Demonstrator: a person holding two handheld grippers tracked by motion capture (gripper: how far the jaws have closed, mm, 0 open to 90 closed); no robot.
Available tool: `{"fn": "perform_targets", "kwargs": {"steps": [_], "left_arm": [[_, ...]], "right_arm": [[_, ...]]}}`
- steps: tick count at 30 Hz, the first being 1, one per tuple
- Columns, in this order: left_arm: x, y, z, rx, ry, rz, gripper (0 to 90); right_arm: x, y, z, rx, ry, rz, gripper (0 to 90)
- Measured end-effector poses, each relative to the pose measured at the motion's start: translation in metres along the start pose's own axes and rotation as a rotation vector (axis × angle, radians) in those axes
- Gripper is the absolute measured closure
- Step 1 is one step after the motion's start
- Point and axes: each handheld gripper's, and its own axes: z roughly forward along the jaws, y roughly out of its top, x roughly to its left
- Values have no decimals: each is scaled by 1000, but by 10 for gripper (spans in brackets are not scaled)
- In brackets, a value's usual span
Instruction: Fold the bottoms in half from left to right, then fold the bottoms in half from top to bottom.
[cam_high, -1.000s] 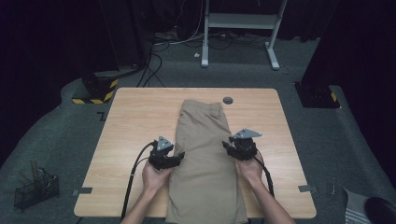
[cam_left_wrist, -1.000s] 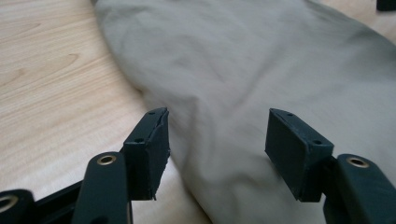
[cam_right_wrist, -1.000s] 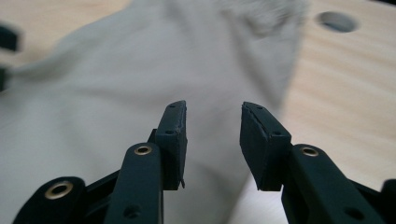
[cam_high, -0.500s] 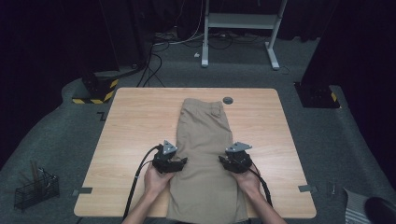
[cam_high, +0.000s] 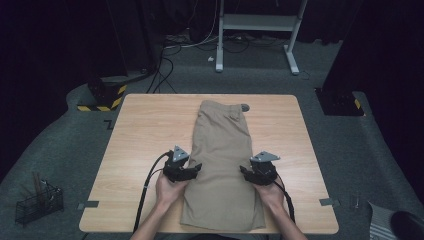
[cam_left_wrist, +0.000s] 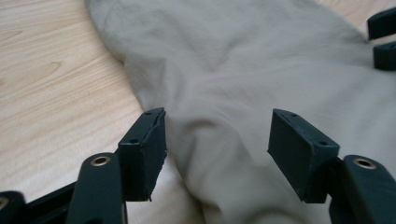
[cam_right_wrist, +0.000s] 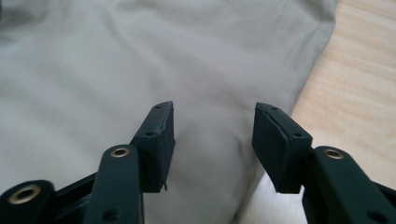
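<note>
Left gripper (cam_high: 196, 169) at trousers' (cam_high: 222, 165) left edge, fingers (cam_left_wrist: 144, 149) apart, cloth between but unpinched. Trousers folded lengthwise mid tabletop (cam_high: 140, 145), prob. for another fold. Right gripper (cam_high: 245, 171) mirrors at right edge, fingers (cam_right_wrist: 161, 140) just opening, cloth betw., no grip.

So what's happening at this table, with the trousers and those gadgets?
A person at a wooden table holds a pair of tongs in each hand and works on beige trousers laid lengthwise and folded into a narrow strip. The left tongs sit at the trousers' left edge, the right tongs at the right edge, about midway along. Both stand open over the cloth without pinching it; the right ones have just been opening. It looks like preparation for another fold.
</note>
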Motion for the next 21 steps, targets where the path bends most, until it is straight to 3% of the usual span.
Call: {"fn": "perform_targets", "kwargs": {"steps": [4,6,9,13,21], "left_arm": [[-4,-11,1,39,3,19,375],[-2,-13,8,66,6,4,370],[-4,-12,8,65,6,-8,370],[-14,-15,0,68,20,25,359],[-16,-27,1,77,30,4,354]], "right_arm": [[4,-8,-7,17,-27,-24,468],[5,-11,-6,28,-32,-31,467],[4,-13,-8,18,-23,-11,449],[10,-16,-17,-5,8,7,431],[17,-24,-16,10,2,4,415]]}}
